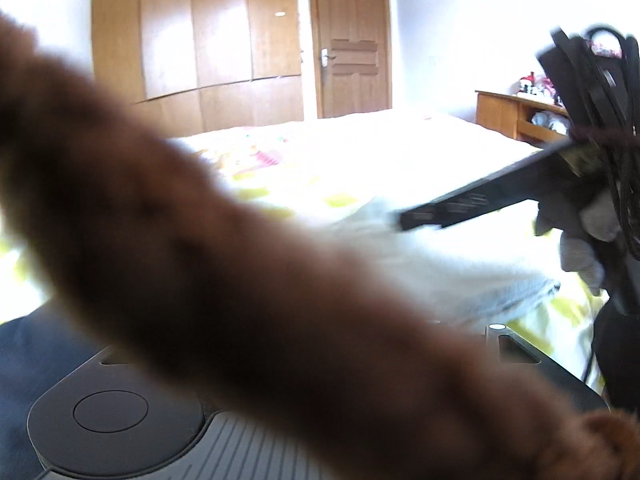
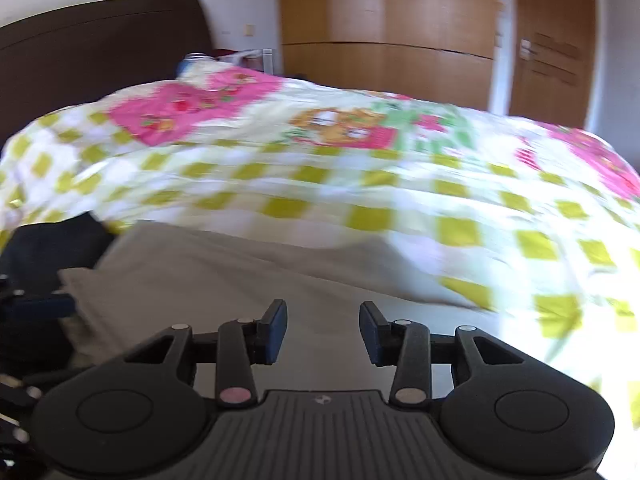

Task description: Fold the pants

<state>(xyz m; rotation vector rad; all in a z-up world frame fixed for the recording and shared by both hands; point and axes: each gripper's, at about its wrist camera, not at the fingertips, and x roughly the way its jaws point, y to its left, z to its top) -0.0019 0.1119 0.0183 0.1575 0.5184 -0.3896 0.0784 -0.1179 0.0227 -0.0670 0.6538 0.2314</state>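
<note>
Where the checked bedspread [image 2: 360, 184] spreads, grey pants [image 2: 208, 280], wooden wardrobe [image 2: 384, 20] behind.

Checked bedspread [image 2: 320, 184] covers bed; dark headboard [image 2: 100, 40], wooden wardrobe [image 2: 384, 20], door [image 1: 352, 40] behind.

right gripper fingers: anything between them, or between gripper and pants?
Nothing. In the right wrist view the right gripper is open, fingers apart, and only the grey pants show through the gap; no object lies between. Contact cannot be told.
</note>
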